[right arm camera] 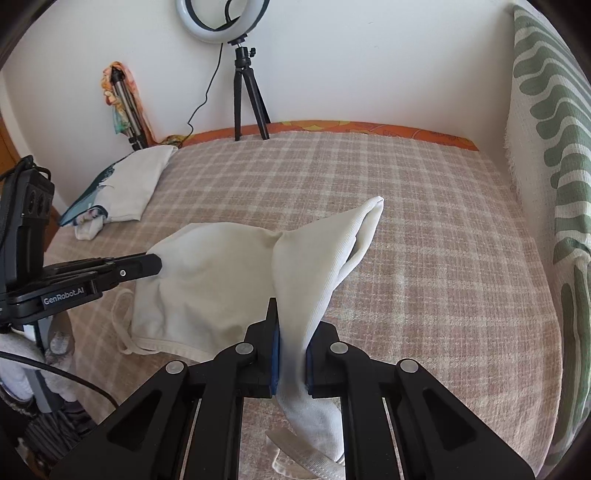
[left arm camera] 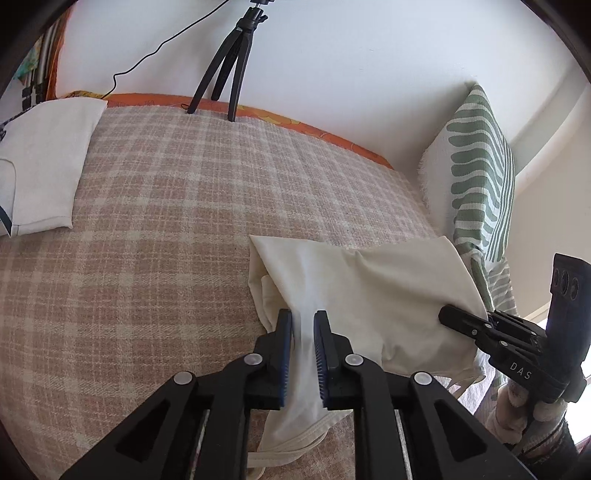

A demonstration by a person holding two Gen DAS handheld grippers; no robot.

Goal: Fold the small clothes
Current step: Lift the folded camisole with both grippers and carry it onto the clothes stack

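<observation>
Left wrist view showed the left gripper (left arm camera: 303, 332) pinching a bunch of the cream garment (left arm camera: 369, 288) between its blue pads (left arm camera: 284, 354). The cloth ran between the two fingers and hung out the back. The right gripper (left arm camera: 448, 314) was at the far edge of the same cloth, but from this side I could not tell how its fingers stood.

The right wrist view made it clearer. There the right gripper (right arm camera: 291, 354) was clamped on a fold of the cream garment (right arm camera: 207, 280), and the cloth stood up in a peak above its fingers. The left gripper (right arm camera: 153, 264) touched the cloth's left corner.

So both grippers held one small piece of clothing. It lay on the checked blanket (left arm camera: 166, 221), partly lifted, near the front edge of the bed. I think it was in the middle of being folded. It looked doubled over, but it was bunched and not flat. It likely needed to be laid down, smoothed and set aside.

A folded white cloth (left arm camera: 44, 166) sat well apart at the left, with some small bits beside it. That one looked done.

The bed stood against a white wall. A black tripod (right arm camera: 247, 99) with a ring light (right arm camera: 221, 18) stood at the back. A green patterned throw (right arm camera: 546, 147) hung on the right side.
</observation>
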